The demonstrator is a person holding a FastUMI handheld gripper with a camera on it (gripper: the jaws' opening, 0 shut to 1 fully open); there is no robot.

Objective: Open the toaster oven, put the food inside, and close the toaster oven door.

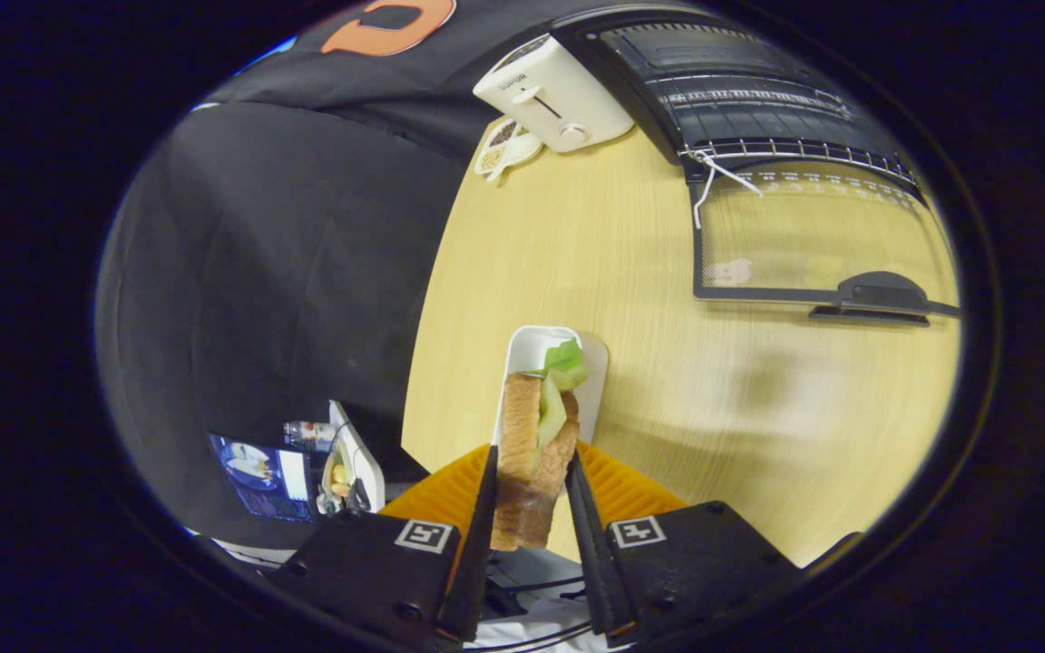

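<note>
Both fingers [486, 508] of our gripper [532, 508] clamp the sandwich [536, 444], held above the white plate [532, 349] on the table [577, 254]. We see the toaster oven [740, 100] at two o'clock, its door [813, 245] dropped open.

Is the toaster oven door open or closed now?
Open: the glass door lies flat on the table, the wire rack exposed. The gripper holds the sandwich.

One sandwich of brown bread with green filling [536, 444]; one white rectangular plate [532, 349]; one black toaster oven [740, 100]; one white pop-up toaster [551, 92], left of it.
</note>
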